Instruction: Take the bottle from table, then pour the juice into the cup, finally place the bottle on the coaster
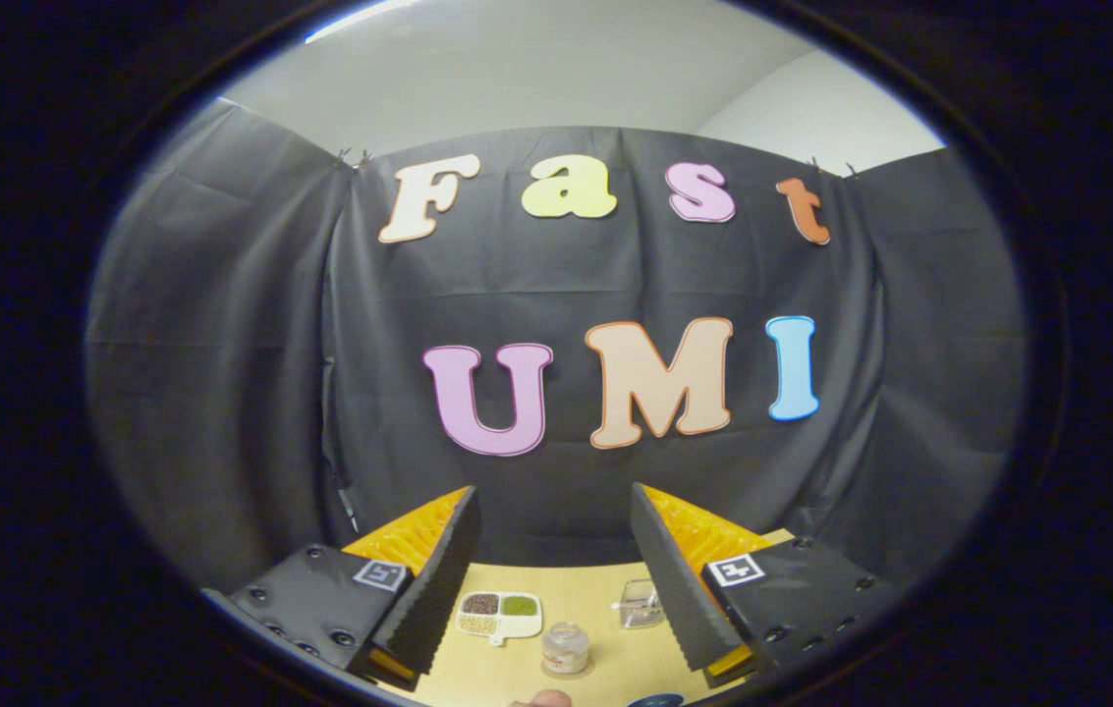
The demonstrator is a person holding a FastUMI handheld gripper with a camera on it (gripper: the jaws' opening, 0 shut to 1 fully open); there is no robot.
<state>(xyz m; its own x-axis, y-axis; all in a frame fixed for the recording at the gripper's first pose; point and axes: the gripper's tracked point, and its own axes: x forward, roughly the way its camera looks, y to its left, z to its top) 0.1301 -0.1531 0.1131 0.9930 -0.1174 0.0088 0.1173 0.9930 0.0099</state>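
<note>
Your gripper point(556, 550) is spread wide w/ nothing between its fingers, high above the wooden table point(605, 579). Lower centre of frame, between the fingers: a divided snack tray point(499, 616), clear cup point(639, 602) to its right, small jar-like bottle point(566, 648) nearer you.

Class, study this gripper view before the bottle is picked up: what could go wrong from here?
1. The gripper is open and high above the table, so a hurried descent might knock the small bottle over.
2. The clear cup stands close beyond the bottle; a wide finger could nudge it.
3. The divided snack tray sits beside the bottle and could be bumped.
</note>
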